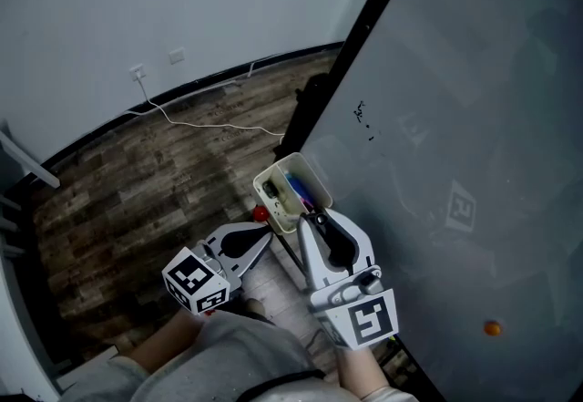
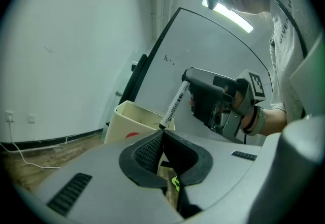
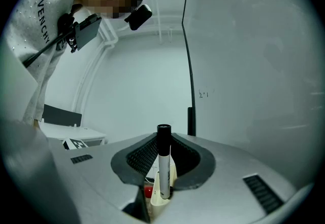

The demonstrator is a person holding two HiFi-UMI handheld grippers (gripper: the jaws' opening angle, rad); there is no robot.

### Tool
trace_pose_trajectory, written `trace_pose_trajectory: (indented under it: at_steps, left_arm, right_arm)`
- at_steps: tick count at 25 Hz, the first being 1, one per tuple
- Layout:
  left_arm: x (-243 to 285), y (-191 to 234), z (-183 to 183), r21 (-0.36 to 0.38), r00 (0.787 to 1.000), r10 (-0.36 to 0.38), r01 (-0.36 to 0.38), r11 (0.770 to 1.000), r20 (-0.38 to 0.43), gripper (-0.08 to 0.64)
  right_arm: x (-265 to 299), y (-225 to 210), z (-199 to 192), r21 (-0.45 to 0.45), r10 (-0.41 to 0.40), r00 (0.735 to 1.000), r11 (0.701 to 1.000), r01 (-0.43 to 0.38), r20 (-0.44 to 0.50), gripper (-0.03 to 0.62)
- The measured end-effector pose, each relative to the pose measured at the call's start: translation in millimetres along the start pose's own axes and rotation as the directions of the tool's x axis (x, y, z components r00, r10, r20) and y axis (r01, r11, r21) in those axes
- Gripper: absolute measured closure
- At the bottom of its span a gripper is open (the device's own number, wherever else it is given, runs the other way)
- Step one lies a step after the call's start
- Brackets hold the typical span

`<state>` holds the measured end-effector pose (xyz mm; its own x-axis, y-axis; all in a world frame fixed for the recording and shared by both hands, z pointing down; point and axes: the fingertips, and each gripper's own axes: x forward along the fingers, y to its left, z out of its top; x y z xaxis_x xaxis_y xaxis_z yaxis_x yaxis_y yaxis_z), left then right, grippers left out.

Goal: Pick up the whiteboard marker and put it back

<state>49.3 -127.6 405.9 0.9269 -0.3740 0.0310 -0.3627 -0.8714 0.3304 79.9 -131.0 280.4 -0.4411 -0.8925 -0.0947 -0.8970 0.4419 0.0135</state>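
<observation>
Head view: the right gripper (image 1: 319, 222) reaches over a cream holder (image 1: 273, 174) fixed beside the whiteboard (image 1: 455, 118), and the left gripper (image 1: 262, 236) sits just beside it.

Left gripper view: its jaws meet at the tips with nothing between them. Beyond them, the whiteboard marker (image 2: 174, 105) slants down from the right gripper to the holder's rim.

Right gripper view: the marker stands upright, clamped between both pads. Its black cap is above the fingertips and its lower end is in the holder.

The whiteboard marker (image 3: 163, 167) sits in the right tool (image 1: 311, 216) above the box (image 1: 315, 174) by the whiteboard (image 1: 474, 118), left tool (image 1: 264, 232) alongside.
</observation>
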Motion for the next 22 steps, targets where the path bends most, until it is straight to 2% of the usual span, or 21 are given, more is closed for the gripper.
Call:
trace_pose_trajectory:
  at_steps: [8,17,22]
  left_arm:
    - [-1.7,2.2,3.9,0.002,1.0,0.012,-0.012,1.0,0.006,0.545]
    - [-1.0,2.8,2.5,0.002,1.0,0.004,-0.004,1.0,0.019,0.545]
    - [-2.7,2.0,8.2,0.011,1.0,0.005,-0.005,1.0,0.025,0.545]
  right_arm:
    - [2.5,4.4,11.8,0.012,0.039,0.999,0.999,-0.039,0.028,0.505]
    - [0.4,-1.3,13.1,0.011,0.034,0.999,0.999,-0.034,0.023,0.505]
    - [3.0,2.2,26.7,0.011,0.048,0.997,0.999,-0.049,0.06,0.505]
